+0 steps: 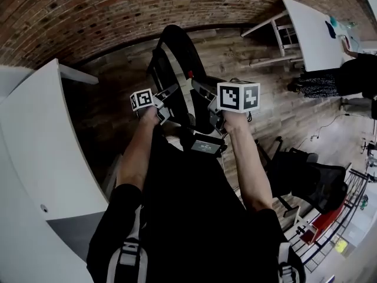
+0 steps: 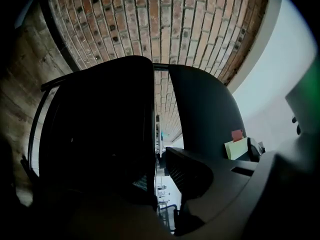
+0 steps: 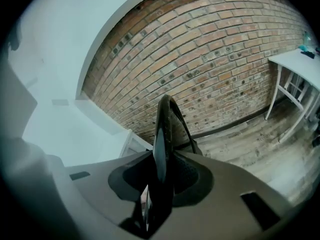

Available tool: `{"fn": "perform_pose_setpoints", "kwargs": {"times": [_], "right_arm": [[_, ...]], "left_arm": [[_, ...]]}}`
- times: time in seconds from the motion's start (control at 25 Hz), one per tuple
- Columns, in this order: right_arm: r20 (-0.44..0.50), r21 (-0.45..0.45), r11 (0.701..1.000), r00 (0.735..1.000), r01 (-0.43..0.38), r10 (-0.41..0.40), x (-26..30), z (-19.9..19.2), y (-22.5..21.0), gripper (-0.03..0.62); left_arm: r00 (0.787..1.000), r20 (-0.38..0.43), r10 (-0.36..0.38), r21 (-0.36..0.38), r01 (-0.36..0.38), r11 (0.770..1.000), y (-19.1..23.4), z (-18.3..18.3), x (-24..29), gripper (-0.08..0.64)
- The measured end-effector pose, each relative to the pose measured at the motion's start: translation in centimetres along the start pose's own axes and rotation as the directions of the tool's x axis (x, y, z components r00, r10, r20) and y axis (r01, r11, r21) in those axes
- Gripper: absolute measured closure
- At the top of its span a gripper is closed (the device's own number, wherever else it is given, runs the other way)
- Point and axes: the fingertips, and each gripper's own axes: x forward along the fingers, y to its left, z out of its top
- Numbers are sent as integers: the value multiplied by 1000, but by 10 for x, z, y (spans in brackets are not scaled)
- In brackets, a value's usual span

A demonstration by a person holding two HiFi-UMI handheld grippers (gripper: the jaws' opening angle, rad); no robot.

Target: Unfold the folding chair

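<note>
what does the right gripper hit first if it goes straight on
The folding chair, whose black edge the right gripper already clamps; past it, probably the brick wall, near its foot.

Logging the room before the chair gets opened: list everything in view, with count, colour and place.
folding chair: one, black, standing on the floor in front of the person
large table: one, white, at the left
small table: one, white, upper right, by the wall
office chair: one, black, lower right
brick wall: one, red-brown, behind the folding chair
floor: one, grey-brown wood, under everything
bystander: one, dark clothes, right edge, beside the small table
right tool: one, grey, shut on the folding chair's edge
left tool: one, dark, at the folding chair's left side, grip unclear
</note>
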Motion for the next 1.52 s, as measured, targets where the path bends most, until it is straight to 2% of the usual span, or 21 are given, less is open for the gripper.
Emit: {"fn": "perform_pose_setpoints", "kwargs": {"times": [0.2, 0.48, 0.64, 0.8, 0.96, 1.12, 1.24, 1.36, 1.44, 1.52], "right_arm": [[36, 47, 999, 999, 11, -13, -2, -2, -2, 492], [45, 40, 999, 999, 13, -15, 1, -8, 5, 491], [57, 17, 1000, 998, -8, 7, -2, -8, 4, 491], [89, -63, 992, 989, -111, 117, -4, -10, 11, 483], [108, -141, 976, 977, -168, 184, -12, -22, 6, 442], [129, -158, 966, 966, -205, 226, -23, -26, -4, 403], [129, -189, 952, 955, -239, 265, -30, -31, -8, 403], [118, -235, 936, 948, -262, 295, -34, -38, -9, 403], [106, -275, 926, 949, -258, 296, -35, -43, -9, 403], [103, -274, 921, 943, -278, 315, -37, -49, -10, 403]], "left_arm": [[999, -54, 0, 21, 1, 1000, 0, -1, 0, 489], [998, -56, -35, 30, 37, 999, -4, 1, -9, 489], [998, 20, -56, 32, 55, 998, -9, 0, -9, 473], [986, 153, -63, 20, 61, 998, -9, 2, -12, 440], [984, 177, -25, 34, 19, 999, 0, -16, -14, 442], [986, 168, 17, 60, -27, 998, 4, -50, -11, 442], [976, 203, 80, 98, -102, 990, 7, -71, -4, 443], [957, 266, 118, 115, -153, 982, 11, -69, -3, 488], [954, 273, 125, 129, -166, 978, 11, -68, -3, 503], [953, 274, 125, 132, -166, 977, 12, -66, -3, 505]]}}
